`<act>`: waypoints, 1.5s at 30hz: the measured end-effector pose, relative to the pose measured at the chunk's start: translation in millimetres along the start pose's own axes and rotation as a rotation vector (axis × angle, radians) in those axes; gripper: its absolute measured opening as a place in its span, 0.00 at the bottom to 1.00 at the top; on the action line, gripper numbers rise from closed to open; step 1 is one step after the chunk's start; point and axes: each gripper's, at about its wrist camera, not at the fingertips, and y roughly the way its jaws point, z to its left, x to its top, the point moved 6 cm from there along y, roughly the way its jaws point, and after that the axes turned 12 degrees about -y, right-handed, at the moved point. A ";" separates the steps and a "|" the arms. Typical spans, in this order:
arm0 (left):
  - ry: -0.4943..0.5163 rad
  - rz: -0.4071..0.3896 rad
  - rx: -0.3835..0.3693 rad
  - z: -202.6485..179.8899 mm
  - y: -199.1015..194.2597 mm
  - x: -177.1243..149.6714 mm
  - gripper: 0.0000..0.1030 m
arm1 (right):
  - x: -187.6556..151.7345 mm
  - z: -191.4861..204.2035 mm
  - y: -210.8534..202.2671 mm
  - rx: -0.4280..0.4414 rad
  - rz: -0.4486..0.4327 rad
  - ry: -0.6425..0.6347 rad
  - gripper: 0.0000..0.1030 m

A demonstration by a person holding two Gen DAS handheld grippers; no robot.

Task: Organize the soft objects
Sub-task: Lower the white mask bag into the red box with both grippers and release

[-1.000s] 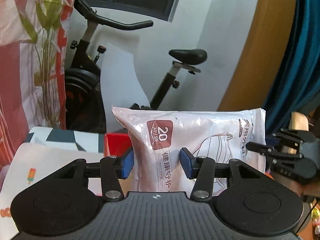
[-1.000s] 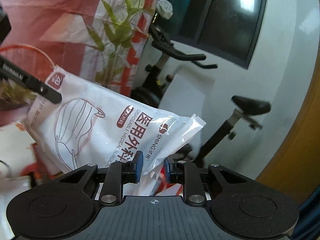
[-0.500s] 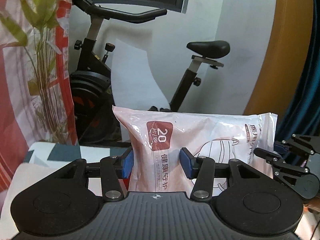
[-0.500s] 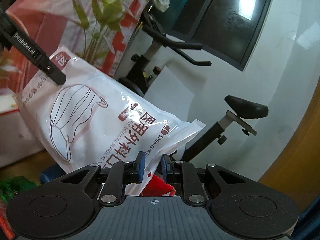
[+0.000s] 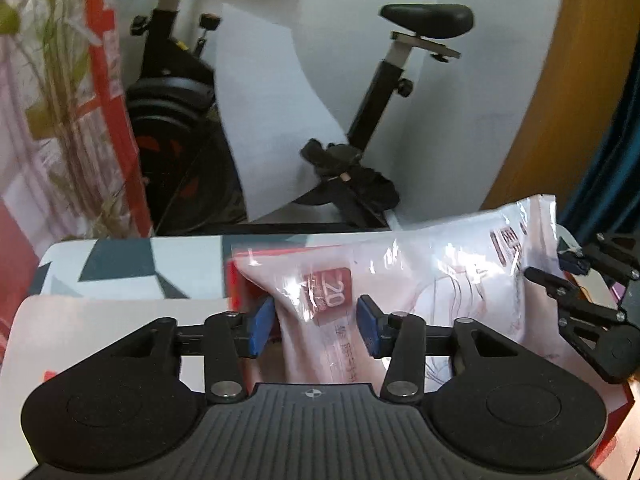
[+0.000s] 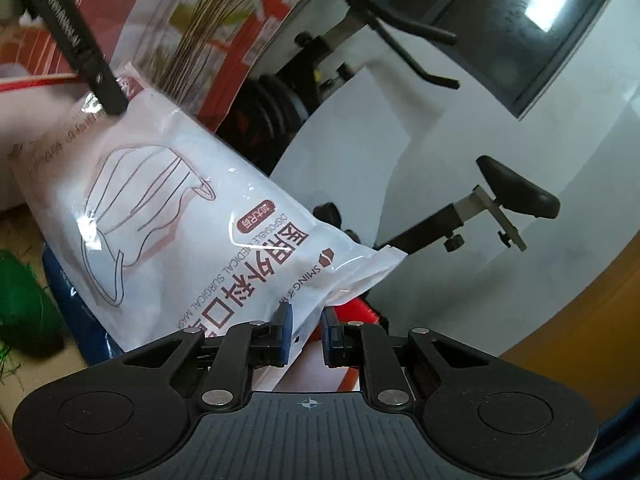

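A white plastic pack of surgical masks (image 5: 420, 280) with a red "20" label hangs in the air between both grippers. My left gripper (image 5: 316, 326) is closed on the pack's labelled end, its blue pads pressing the plastic. My right gripper (image 6: 306, 334) is shut on the pack's (image 6: 168, 220) opposite sealed edge. The right gripper also shows at the right of the left wrist view (image 5: 580, 292). The left gripper's finger shows in the right wrist view (image 6: 80, 52), at the pack's top corner.
A black exercise bike (image 5: 360, 152) stands against the white wall behind. A patterned white and grey cushion (image 5: 120, 268) and a red box (image 5: 236, 288) lie under the pack. A blue packet (image 6: 72, 292) and green fluffy material (image 6: 20, 300) lie low left on a brown surface.
Both grippers have carried the pack downward and tilted forward; the cushion and surface below have come into view. The left jaws now stand wider around the pack. The grips have not let go.
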 end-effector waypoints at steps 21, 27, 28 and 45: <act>0.121 0.205 0.018 -35.2 29.5 -35.2 0.21 | -6.1 25.6 21.4 0.255 0.283 0.035 0.12; 0.142 0.247 0.029 -34.4 35.1 -37.8 0.21 | -8.5 33.8 30.5 0.306 0.329 -0.006 0.13; 0.142 0.249 0.031 -34.0 35.5 -38.4 0.21 | -8.6 34.9 30.9 0.307 0.333 -0.011 0.13; 0.135 0.158 0.016 -43.6 -3.9 -30.0 0.22 | 2.8 -13.2 -34.0 0.172 0.128 0.176 0.44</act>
